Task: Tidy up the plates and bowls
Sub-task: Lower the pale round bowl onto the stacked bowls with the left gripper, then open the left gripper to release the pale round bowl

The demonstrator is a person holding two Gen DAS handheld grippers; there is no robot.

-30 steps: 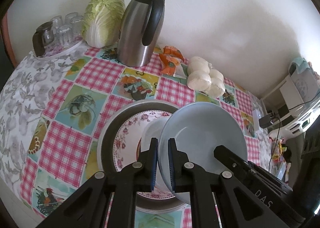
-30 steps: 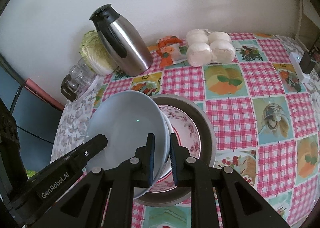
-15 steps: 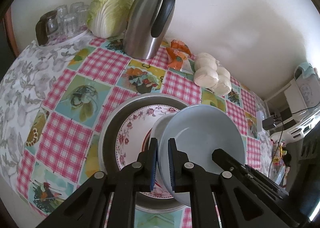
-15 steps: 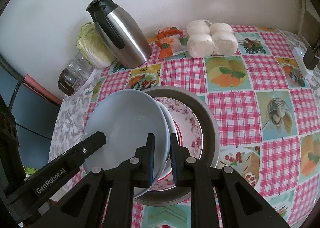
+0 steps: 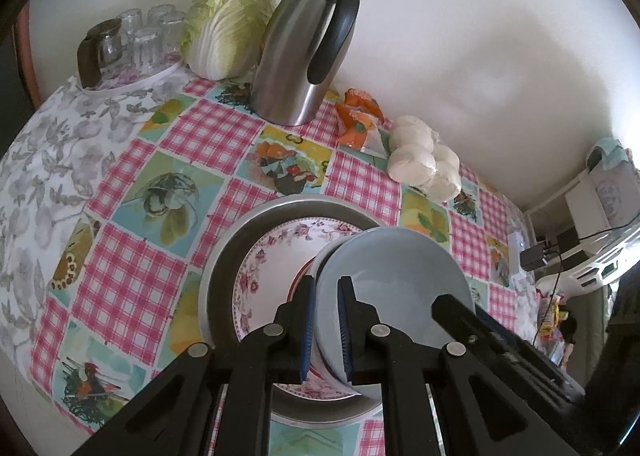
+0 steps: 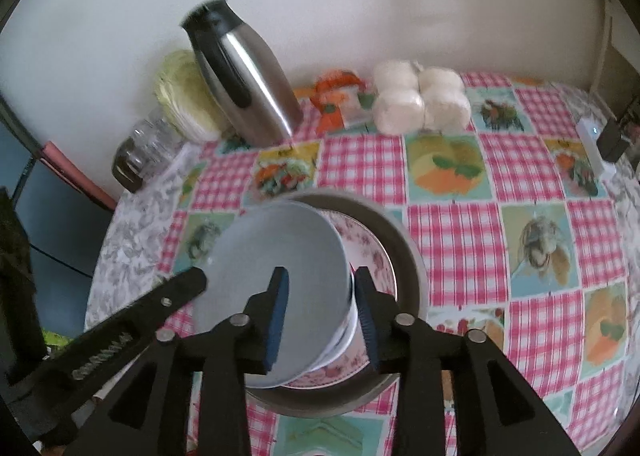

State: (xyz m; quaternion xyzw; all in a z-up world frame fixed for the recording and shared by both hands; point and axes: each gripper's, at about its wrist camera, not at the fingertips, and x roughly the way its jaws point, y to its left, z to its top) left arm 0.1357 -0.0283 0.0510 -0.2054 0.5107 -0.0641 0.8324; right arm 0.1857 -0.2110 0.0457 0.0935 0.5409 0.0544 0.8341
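Blue-padded, your left gripper (image 5: 325,326) pinches the rim of the pale blue bowl (image 5: 396,276); your right gripper (image 6: 322,312), clamped a second ago, is opening, its pads clear of the rim between them. Beneath lies the floral plate (image 5: 272,256) in a grey metal pan (image 5: 224,256), on a pink-checked tablecloth (image 5: 120,276) against a white wall (image 5: 480,36). Beyond stand a steel jug (image 5: 296,56) and cabbage (image 5: 228,24).

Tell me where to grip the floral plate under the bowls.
Take the floral plate by its bare rim on the side facing the cabbage, coming in from above: the pale blue bowl covers the other side, and the metal pan walls it in.
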